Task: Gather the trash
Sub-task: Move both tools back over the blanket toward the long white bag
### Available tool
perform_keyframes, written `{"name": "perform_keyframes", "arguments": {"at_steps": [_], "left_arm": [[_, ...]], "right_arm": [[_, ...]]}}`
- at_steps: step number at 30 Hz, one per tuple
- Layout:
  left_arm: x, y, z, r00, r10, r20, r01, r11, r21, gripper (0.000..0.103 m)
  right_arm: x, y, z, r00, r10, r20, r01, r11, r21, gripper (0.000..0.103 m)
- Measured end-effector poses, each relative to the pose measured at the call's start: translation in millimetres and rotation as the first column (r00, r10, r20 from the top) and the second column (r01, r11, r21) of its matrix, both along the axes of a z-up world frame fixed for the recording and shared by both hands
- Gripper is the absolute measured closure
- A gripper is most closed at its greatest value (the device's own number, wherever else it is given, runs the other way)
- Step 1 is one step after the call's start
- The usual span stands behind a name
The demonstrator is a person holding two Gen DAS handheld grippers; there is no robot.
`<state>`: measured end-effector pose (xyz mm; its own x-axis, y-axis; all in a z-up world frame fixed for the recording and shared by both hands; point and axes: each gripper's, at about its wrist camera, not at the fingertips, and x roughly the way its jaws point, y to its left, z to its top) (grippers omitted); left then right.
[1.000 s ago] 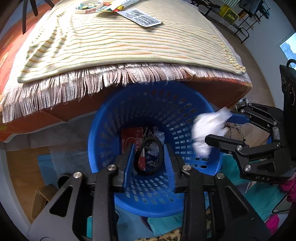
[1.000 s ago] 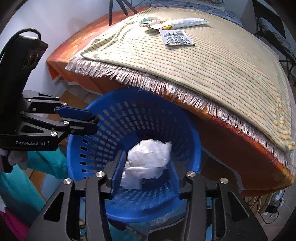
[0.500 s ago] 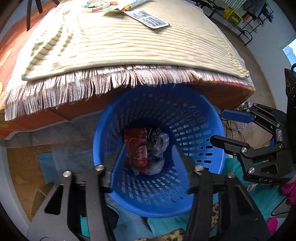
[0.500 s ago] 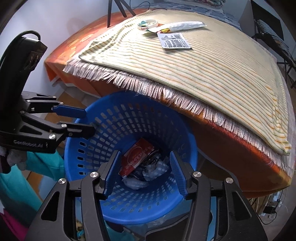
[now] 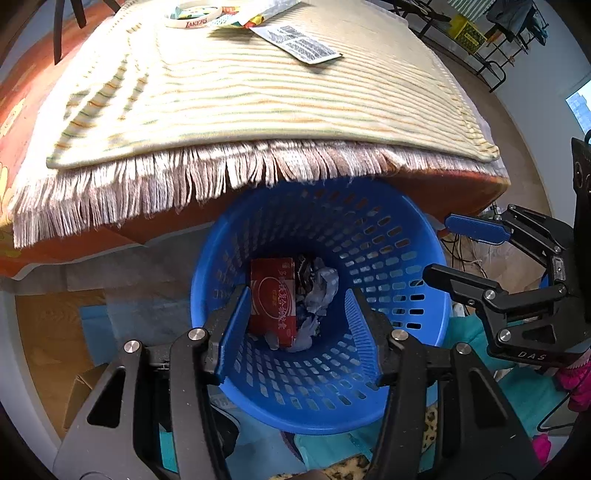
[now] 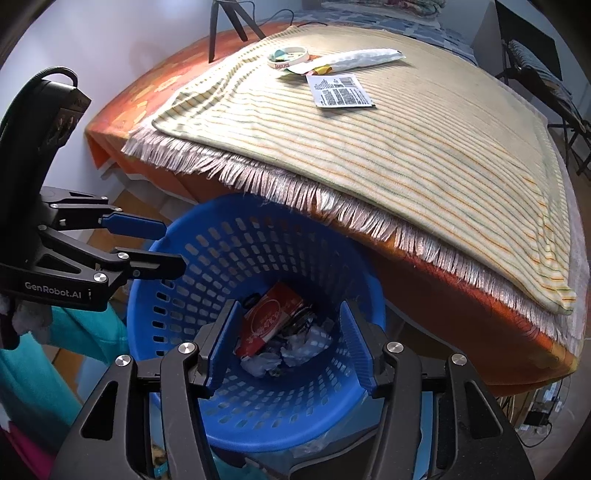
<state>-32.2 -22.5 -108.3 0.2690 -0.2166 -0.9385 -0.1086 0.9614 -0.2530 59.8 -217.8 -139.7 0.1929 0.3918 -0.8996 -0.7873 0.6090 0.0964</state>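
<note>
A blue perforated basket (image 5: 399,229) (image 6: 207,258) stands on the floor against the table's front edge. Inside lie a red packet (image 5: 272,299) (image 6: 266,321), crumpled white paper (image 5: 321,288) (image 6: 303,343) and dark scraps. My left gripper (image 5: 295,328) is open and empty above the basket mouth; it also shows in the right wrist view (image 6: 155,245). My right gripper (image 6: 288,343) is open and empty over the basket; it shows in the left wrist view (image 5: 454,247). On the striped cloth lie a printed label (image 5: 299,44) (image 6: 341,90), a white wristband (image 5: 194,20) (image 6: 291,59) and a wrapper (image 6: 365,57).
The fringed striped cloth (image 5: 258,107) (image 6: 406,147) covers an orange table whose edge overhangs the basket. Teal fabric (image 6: 55,350) and a cardboard scrap (image 5: 79,395) lie on the floor around the basket. Cables (image 6: 543,406) lie under the table at the right.
My right gripper opened and dropped the crumpled white paper into the basket. My left gripper opened and let go of a dark ring-shaped thing. Both grippers have drawn back a little.
</note>
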Motion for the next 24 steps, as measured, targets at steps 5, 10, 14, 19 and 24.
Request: {"name": "perform_keyframes", "arguments": {"at_steps": [5, 10, 14, 19, 24], "left_arm": [[9, 7, 10, 1.000, -0.002, 0.018, 0.001, 1.000, 0.022, 0.049], [23, 21, 24, 0.999, 0.021, 0.044, -0.022, 0.999, 0.024, 0.049], [40, 33, 37, 0.997, 0.021, 0.072, -0.025, 0.998, 0.058, 0.049], [63, 54, 52, 0.994, 0.048, 0.098, -0.055, 0.996, 0.072, 0.049], [83, 71, 61, 0.989, 0.081, 0.121, -0.093, 0.991, 0.096, 0.049]], "right_arm": [[6, 2, 7, 1.000, -0.011, 0.015, 0.011, 1.000, 0.006, 0.048], [17, 4, 15, 0.999, -0.036, 0.024, 0.036, 0.999, 0.015, 0.047], [30, 6, 22, 0.997, -0.073, 0.032, 0.072, 0.997, 0.026, 0.038], [43, 9, 34, 0.994, -0.091, 0.053, 0.088, 0.995, 0.055, 0.038], [58, 18, 49, 0.989, -0.104, 0.105, 0.093, 0.990, 0.105, 0.038]]}}
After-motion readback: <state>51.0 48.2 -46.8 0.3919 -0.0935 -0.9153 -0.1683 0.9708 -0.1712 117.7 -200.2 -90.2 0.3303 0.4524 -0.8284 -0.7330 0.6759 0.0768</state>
